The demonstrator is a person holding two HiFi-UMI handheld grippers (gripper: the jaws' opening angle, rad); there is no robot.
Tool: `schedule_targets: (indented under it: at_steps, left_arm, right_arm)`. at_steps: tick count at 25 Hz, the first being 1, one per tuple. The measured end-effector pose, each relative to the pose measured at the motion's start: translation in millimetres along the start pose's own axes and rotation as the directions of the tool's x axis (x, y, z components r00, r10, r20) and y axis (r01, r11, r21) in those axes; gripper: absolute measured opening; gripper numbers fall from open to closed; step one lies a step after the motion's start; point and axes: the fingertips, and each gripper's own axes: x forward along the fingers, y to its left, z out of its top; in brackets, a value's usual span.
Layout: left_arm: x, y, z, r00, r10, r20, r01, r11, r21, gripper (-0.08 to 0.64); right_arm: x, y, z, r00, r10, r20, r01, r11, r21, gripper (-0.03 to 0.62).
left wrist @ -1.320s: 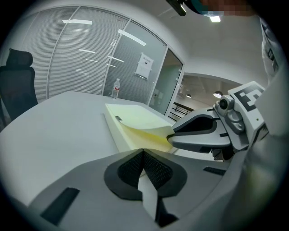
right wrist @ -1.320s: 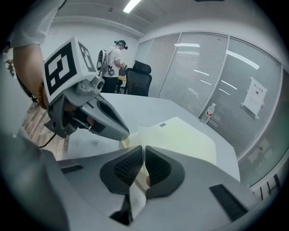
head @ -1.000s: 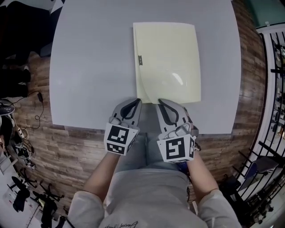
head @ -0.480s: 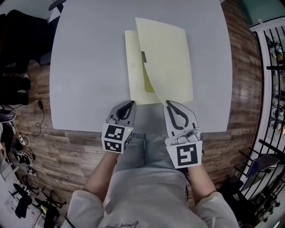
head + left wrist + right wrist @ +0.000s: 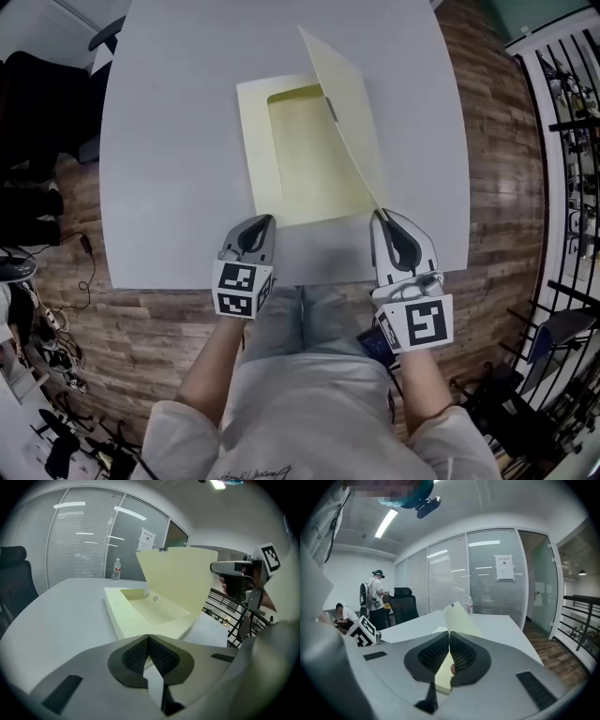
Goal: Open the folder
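A pale yellow folder (image 5: 281,159) lies on the grey table (image 5: 169,141), its inside and pocket exposed. Its front cover (image 5: 349,117) stands lifted, hinged along the far right side. My right gripper (image 5: 380,215) is shut on the cover's near corner; in the right gripper view the cover (image 5: 458,616) runs out from between the closed jaws of that gripper (image 5: 450,641). My left gripper (image 5: 265,222) is shut with nothing between its pads, its tips at the near left corner of the folder's base (image 5: 140,616). The raised cover (image 5: 180,583) and the right gripper (image 5: 234,569) show in the left gripper view.
A water bottle (image 5: 116,570) stands at the table's far end. A black office chair (image 5: 14,583) is at the left side. People stand beyond another chair (image 5: 403,604). A black railing (image 5: 562,141) runs along the right, past the table's edge.
The right gripper has risen and moved right with the cover's corner in it, so the cover swung up from flat to steeply raised. The left gripper has kept its place.
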Motion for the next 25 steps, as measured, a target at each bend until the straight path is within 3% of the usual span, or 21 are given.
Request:
schedule_targets:
  at_steps: [8, 14, 25]
  left_arm:
    - [1.0, 5.2, 0.5, 1.000, -0.024, -0.012, 0.023, 0.998, -0.053, 0.009]
    - [-2.7, 7.0, -0.9, 1.000, -0.013, -0.016, 0.012, 0.999, -0.035, 0.009]
    - [-1.9, 7.8, 1.5, 1.000, -0.003, -0.029, 0.004, 1.000, 0.020, 0.009]
  right_arm:
    - [-27.2, -69.6, -12.2, 0.983, -0.183, 0.019, 0.180, 0.979, 0.099, 0.025]
    - [-50.8, -126.4, -39.3, 0.948, -0.316, -0.032, 0.314, 0.918, 0.243, 0.025]
    - [-56.5, -178.7, -68.0, 0.909, -0.399, -0.119, 0.416, 0.873, 0.254, 0.025]
